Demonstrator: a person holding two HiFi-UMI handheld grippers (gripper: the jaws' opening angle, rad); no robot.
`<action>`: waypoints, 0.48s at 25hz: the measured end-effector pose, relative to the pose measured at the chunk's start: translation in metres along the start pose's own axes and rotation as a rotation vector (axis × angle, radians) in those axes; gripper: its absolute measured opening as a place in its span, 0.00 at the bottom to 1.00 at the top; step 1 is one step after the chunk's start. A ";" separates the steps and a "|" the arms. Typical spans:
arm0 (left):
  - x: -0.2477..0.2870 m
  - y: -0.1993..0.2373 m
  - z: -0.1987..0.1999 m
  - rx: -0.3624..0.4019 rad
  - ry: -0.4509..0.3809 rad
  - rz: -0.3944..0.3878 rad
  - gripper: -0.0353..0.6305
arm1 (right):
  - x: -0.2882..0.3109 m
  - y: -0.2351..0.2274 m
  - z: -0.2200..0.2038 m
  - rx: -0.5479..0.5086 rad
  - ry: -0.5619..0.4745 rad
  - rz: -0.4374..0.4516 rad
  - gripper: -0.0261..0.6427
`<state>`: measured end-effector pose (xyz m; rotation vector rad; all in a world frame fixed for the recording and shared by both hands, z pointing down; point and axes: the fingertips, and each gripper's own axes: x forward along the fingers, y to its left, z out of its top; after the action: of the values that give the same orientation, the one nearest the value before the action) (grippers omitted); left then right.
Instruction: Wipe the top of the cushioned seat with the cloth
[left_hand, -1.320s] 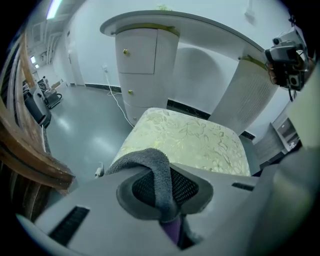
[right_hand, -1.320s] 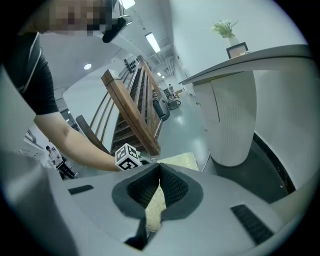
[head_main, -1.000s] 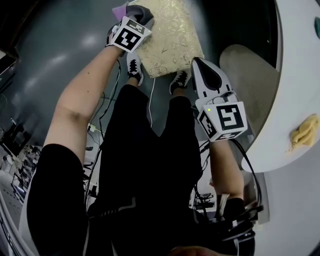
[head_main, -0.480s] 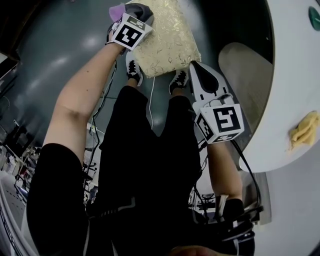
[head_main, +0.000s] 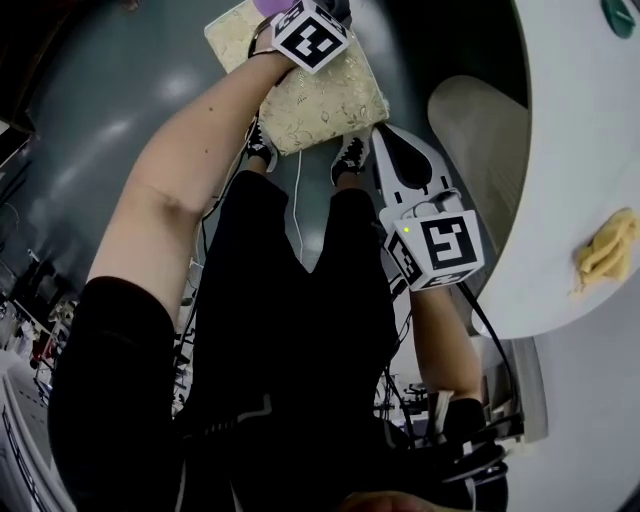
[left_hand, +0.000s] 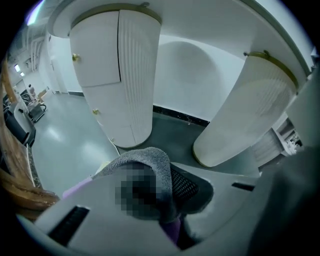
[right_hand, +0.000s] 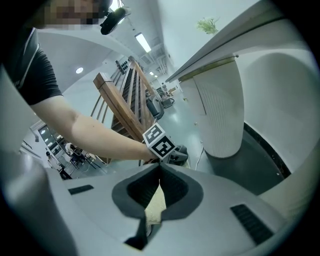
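The cushioned seat (head_main: 320, 105) is a cream, gold-patterned square at the top of the head view. My left gripper (head_main: 325, 12) reaches over its far part, shut on a grey and purple cloth (left_hand: 150, 162) that fills its jaws. A purple corner of the cloth (head_main: 268, 6) shows beside the marker cube. My right gripper (head_main: 384, 137) hangs off the seat's right front corner, shut with nothing in it. In the right gripper view the jaw tips of the right gripper (right_hand: 159, 167) meet, and a strip of the seat (right_hand: 156, 202) shows below them.
A white round table (head_main: 580, 150) with a yellow rag (head_main: 605, 262) curves down the right side, over its beige pedestal (head_main: 480, 160). The person's shoes (head_main: 350, 155) stand at the seat's near edge. A cable (head_main: 298, 200) runs along the floor. A wooden rack (right_hand: 125, 95) stands behind.
My left gripper has carried the cloth to the right and farther across the seat top. My right gripper has stayed shut beside the seat's corner, drifting only slightly.
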<state>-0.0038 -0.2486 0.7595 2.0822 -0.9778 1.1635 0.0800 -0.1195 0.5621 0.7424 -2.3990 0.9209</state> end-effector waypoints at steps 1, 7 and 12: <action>0.002 -0.002 0.006 0.009 -0.010 -0.013 0.11 | -0.002 -0.001 -0.002 0.003 0.001 -0.001 0.05; -0.046 0.014 0.033 -0.060 -0.126 0.068 0.11 | -0.011 0.003 0.002 -0.018 0.006 0.025 0.05; -0.149 0.034 -0.001 -0.155 -0.231 0.166 0.11 | -0.028 0.025 0.027 -0.083 0.008 0.082 0.05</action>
<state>-0.0855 -0.2189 0.6333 2.0728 -1.3273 0.9048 0.0786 -0.1140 0.5162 0.6133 -2.4602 0.8483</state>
